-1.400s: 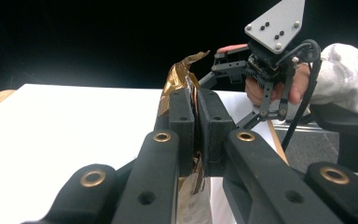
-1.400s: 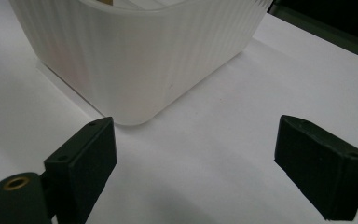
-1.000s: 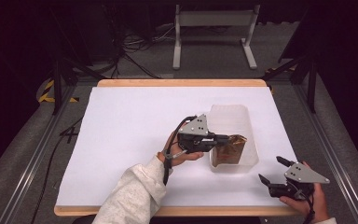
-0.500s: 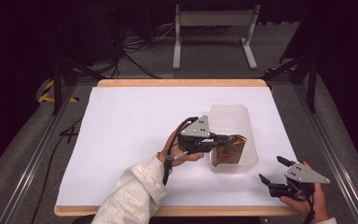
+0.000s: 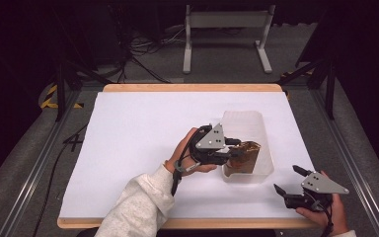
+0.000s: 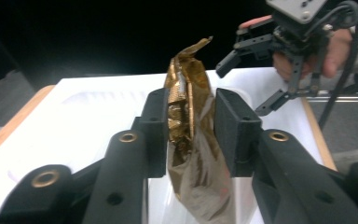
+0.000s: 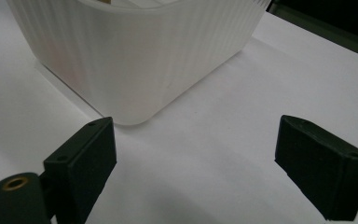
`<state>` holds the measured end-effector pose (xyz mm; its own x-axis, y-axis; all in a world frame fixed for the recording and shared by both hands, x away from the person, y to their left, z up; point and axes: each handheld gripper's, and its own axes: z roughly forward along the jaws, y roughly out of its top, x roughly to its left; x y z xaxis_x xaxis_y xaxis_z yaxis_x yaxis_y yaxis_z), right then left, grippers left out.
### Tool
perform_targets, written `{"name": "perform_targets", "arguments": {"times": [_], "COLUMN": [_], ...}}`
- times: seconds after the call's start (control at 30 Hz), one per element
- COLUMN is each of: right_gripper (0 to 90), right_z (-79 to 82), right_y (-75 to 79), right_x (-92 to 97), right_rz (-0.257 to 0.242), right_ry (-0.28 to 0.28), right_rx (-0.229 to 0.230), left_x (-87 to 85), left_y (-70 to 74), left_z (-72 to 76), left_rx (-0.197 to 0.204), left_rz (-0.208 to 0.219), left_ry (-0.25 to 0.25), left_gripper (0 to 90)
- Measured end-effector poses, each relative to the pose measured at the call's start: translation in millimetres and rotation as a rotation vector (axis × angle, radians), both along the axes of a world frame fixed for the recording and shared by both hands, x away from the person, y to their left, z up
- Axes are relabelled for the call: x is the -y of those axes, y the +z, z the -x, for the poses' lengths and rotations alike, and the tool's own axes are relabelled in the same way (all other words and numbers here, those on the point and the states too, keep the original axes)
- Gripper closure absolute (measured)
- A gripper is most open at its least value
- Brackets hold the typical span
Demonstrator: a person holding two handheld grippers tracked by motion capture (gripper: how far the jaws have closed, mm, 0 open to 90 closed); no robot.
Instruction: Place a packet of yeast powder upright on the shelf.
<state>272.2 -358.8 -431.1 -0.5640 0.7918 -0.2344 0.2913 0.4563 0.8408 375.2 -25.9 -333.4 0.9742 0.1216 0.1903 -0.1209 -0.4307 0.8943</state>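
A crinkled gold and brown foil packet (image 5: pixel 247 153) stands inside the near end of a clear plastic tub (image 5: pixel 244 121) on the white table. My left gripper (image 5: pixel 234 152) reaches over the tub's left wall. In the left gripper view the packet (image 6: pixel 186 93) stands upright between the left gripper (image 6: pixel 192 128) jaws. Those jaws have just been opening and the pads no longer squeeze it. My right gripper (image 5: pixel 286 178) rests open near the table's front right corner with nothing between its jaws. The right gripper view has the right gripper (image 7: pixel 196 149) facing the tub's ribbed corner (image 7: pixel 135 56).
A white sheet (image 5: pixel 138 128) covers the wood-edged table. A grey metal stand (image 5: pixel 227 34) and cables lie on the floor beyond the far edge. In the left gripper view the other hand's gripper (image 6: pixel 242 88) shows past the tub (image 6: pixel 98 100).
The left gripper's jaws have parted around the foil packet, which stays in the tub. Both hands have kept their places.
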Motion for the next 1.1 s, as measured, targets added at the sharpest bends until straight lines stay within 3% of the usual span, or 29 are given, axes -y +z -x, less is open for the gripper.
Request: {"name": "perform_targets", "arguments": {"times": [0.23, 0.3, 0.53, 0.77, 1.1], "right_gripper": [13.1, 13.1, 13.1, 13.0, 13.0], "right_z": [-0.2, -0.3, -0.5, -0.5, 0.2], "right_y": [-0.1, -0.2, -0.2, -0.5, 0.5], "right_x": [-1.0, -1.1, -1.1, -1.3, -0.7], "right_rz": [0.002, 0.002, 0.005, 0.007, 0.008], "right_ry": [0.002, 0.001, 0.003, 0.003, 0.001], "right_rx": [0.0, 0.0, 0.001, -0.001, 0.006], "left_x": [-1.3, -1.6, -4.1, -11.2, -29.5], "left_y": [2.0, 2.2, 2.0, 0.1, -4.8], "left_z": [4.1, 5.3, 9.5, 10.7, 8.8], "left_rx": [0.046, 0.058, 0.09, 0.087, 0.077], "left_rz": [-0.032, -0.035, -0.073, -0.092, -0.114], "left_ry": [0.044, 0.078, 0.16, 0.2, 0.239], "left_gripper": [54.4, 44.6, 22.6, 13.9, 11.3]}}
